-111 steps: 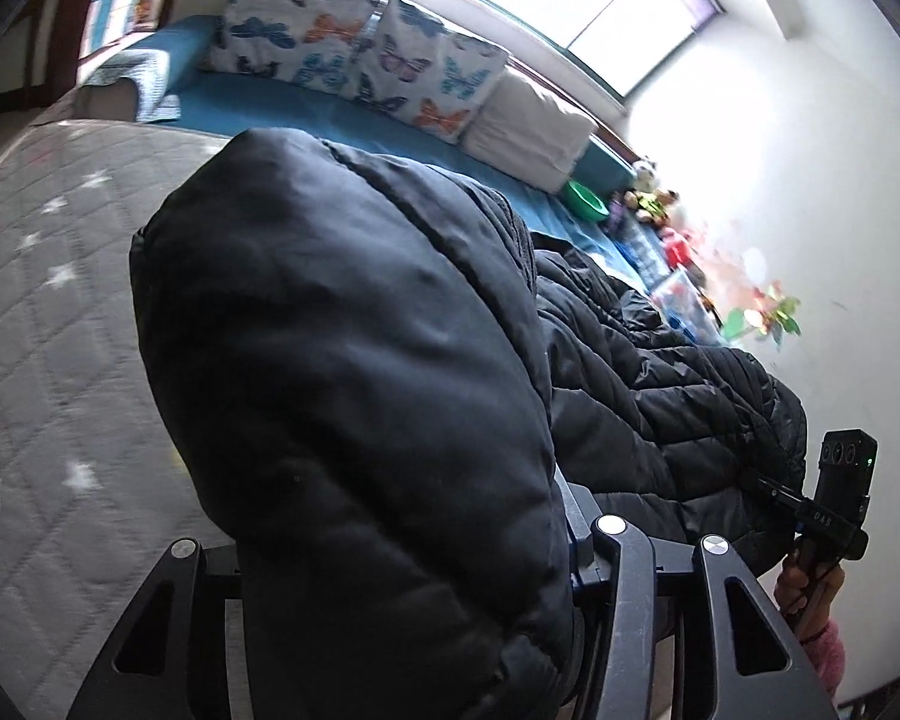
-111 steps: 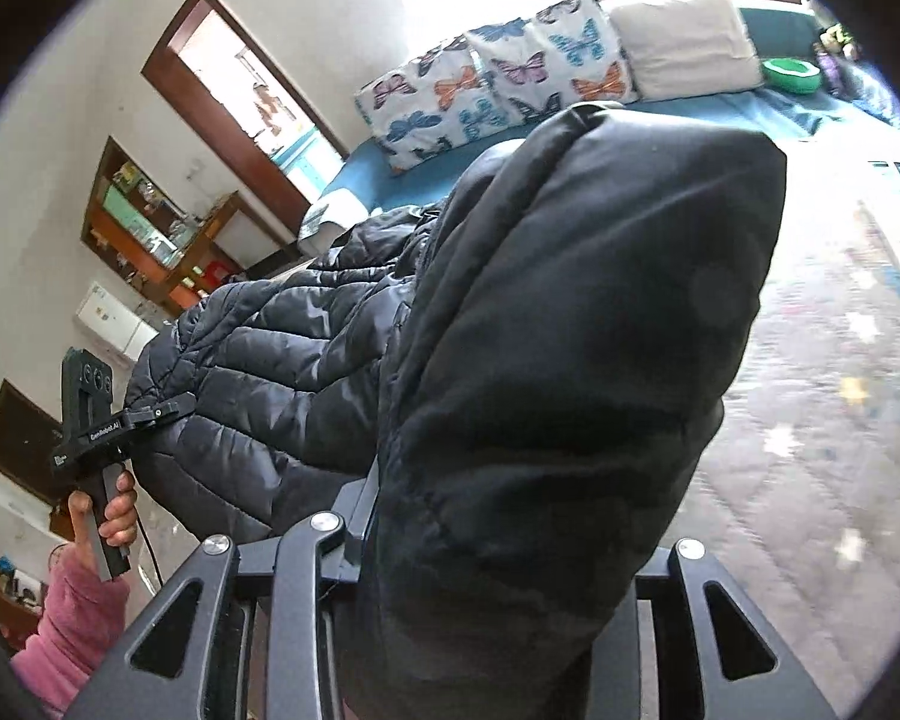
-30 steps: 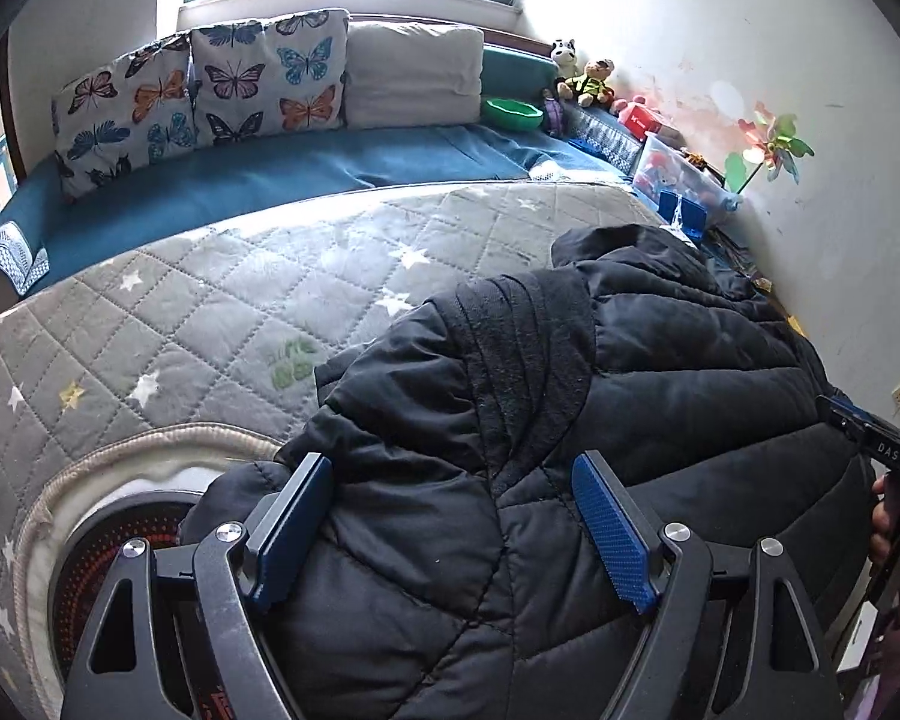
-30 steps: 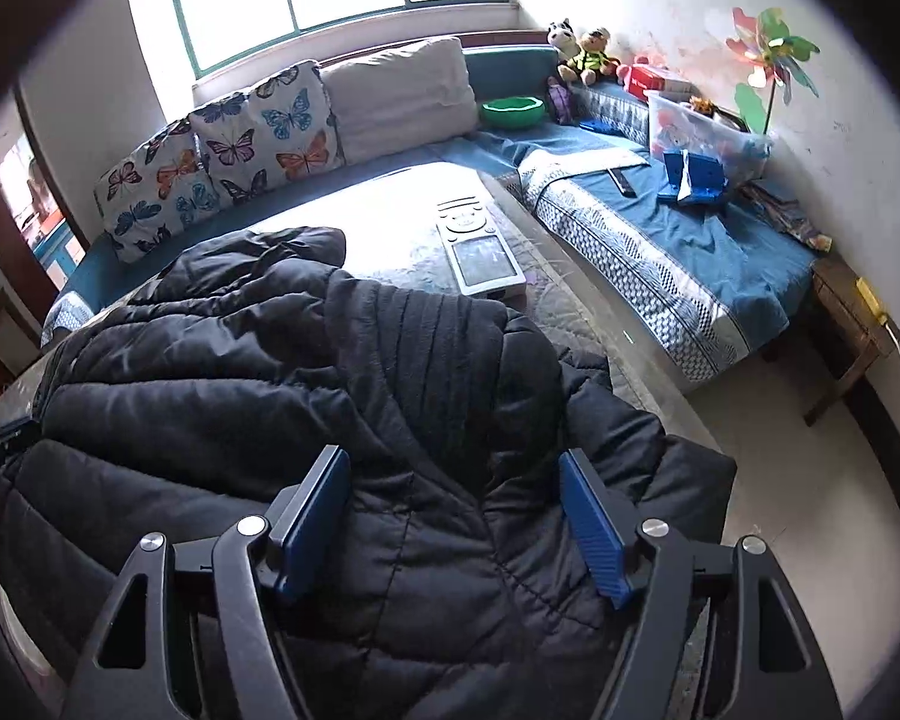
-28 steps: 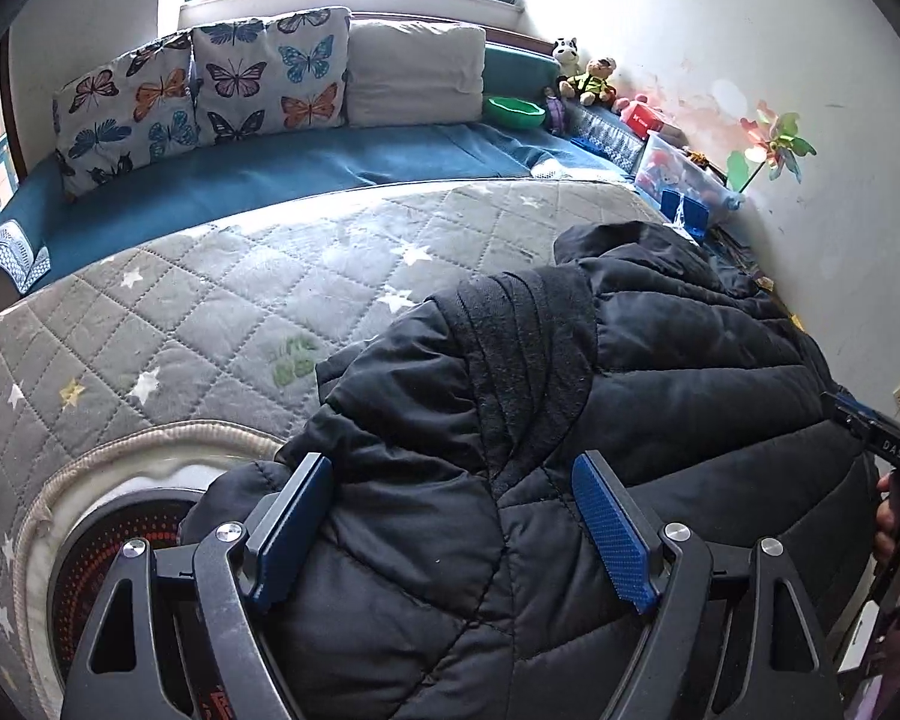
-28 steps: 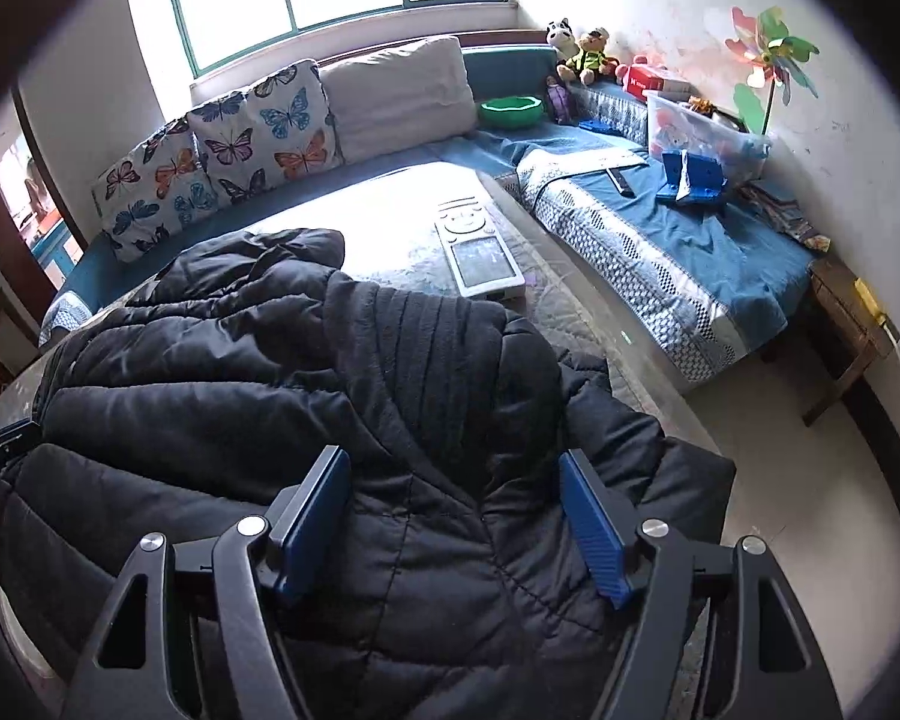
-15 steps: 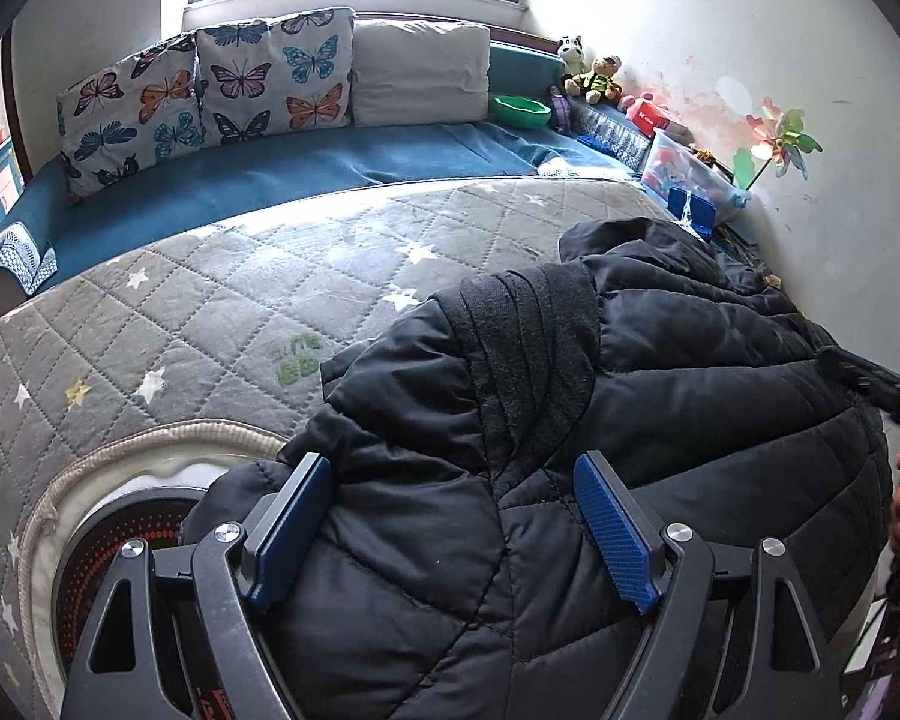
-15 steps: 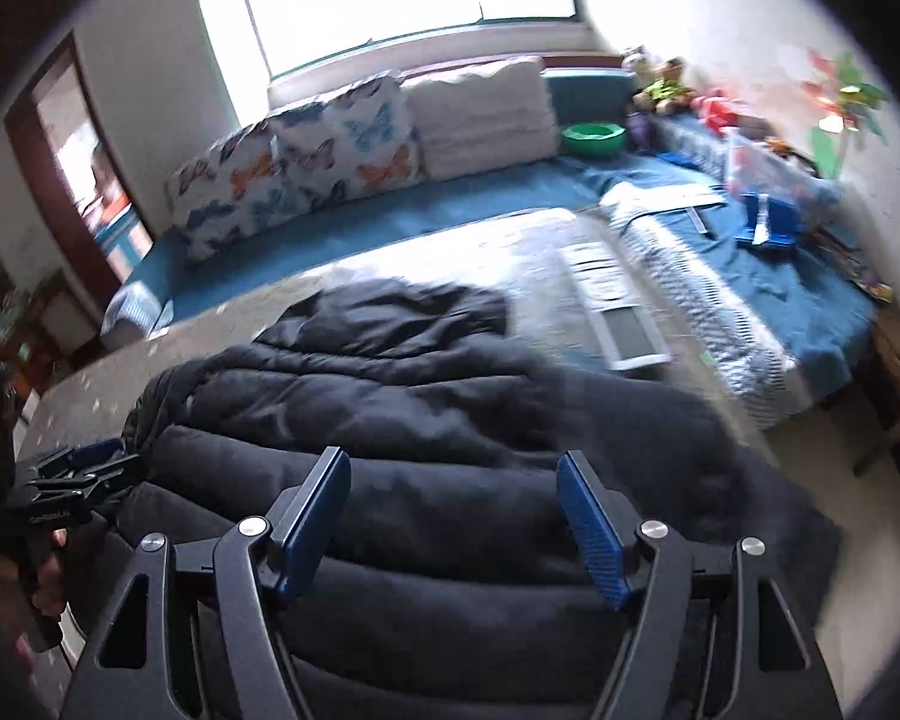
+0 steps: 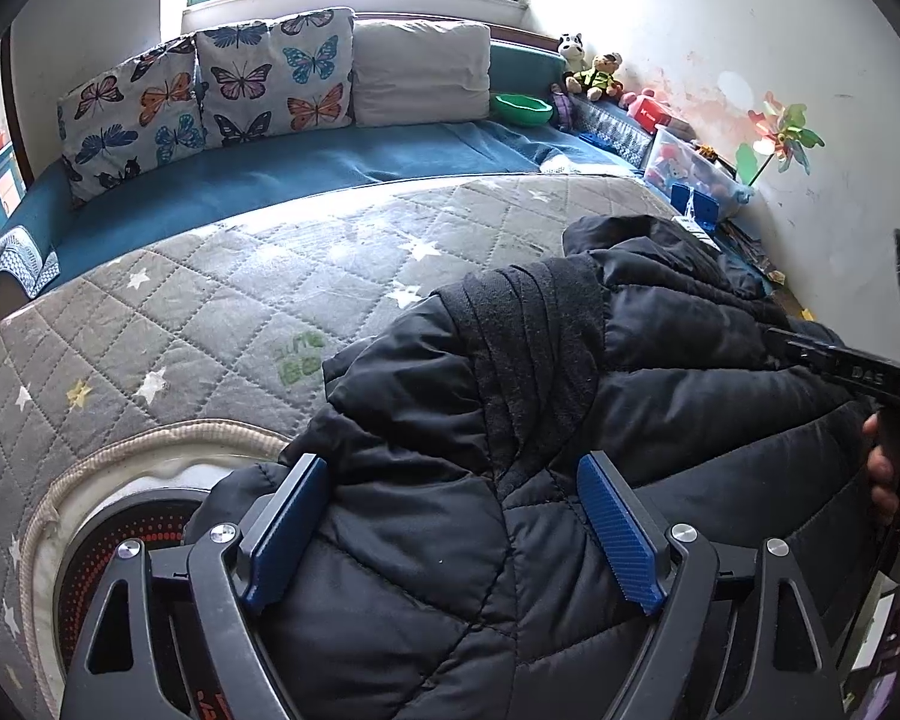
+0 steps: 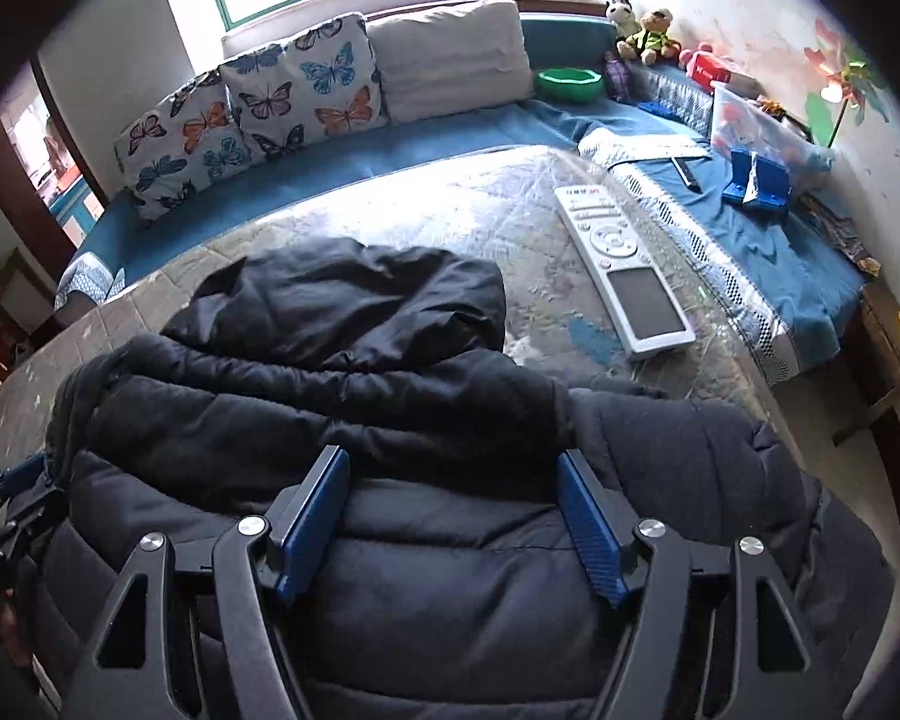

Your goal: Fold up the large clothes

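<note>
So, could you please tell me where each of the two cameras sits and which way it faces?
Left wrist: on the left tongs, angled down over the black puffer jacket on the quilted mattress; the right tongs and a hand show at right.
Right wrist: on the right tongs, angled down over the jacket's hood, a remote control beyond; the left tongs show at left.
Shared: jacket, mattress, butterfly cushions, green bowl.
</note>
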Demonstrator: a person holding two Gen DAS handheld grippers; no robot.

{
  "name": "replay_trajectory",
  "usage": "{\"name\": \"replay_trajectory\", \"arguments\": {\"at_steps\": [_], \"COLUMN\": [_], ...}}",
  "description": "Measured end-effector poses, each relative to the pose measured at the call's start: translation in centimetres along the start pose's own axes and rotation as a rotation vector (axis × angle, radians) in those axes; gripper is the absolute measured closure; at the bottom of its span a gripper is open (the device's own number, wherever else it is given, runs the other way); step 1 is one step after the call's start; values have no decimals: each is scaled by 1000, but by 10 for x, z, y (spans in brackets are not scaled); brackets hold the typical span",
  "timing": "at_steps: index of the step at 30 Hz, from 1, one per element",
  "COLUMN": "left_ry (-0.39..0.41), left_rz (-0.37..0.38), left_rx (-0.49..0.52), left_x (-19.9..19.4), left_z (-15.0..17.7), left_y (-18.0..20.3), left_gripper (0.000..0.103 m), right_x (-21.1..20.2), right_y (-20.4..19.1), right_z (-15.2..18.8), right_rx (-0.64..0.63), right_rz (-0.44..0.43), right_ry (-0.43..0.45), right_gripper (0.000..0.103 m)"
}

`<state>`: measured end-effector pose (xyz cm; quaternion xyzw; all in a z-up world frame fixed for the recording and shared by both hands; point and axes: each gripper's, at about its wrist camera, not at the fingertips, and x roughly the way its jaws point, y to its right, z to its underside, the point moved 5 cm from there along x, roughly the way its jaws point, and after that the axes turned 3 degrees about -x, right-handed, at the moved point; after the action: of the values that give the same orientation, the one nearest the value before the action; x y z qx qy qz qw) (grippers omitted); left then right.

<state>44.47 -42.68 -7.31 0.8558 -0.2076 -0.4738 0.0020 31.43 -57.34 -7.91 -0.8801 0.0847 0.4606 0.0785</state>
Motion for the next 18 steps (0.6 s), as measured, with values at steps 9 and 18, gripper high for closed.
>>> {"name": "replay_trajectory", "arguments": {"at_steps": [9,18], "left_ry": [37,93], "left_rz": [-80,-107], "left_rx": [42,92], "left_x": [-15,-55], "left_z": [3,21], "left_y": [11,31], "left_gripper": [11,11], "right_x": [-40,-61], "right_y": [-36,-65], "right_z": [23,53], "right_rx": [-131,-238], "right_rz": [-23,-46], "right_ry": [59,75], "right_gripper": [26,26]}}
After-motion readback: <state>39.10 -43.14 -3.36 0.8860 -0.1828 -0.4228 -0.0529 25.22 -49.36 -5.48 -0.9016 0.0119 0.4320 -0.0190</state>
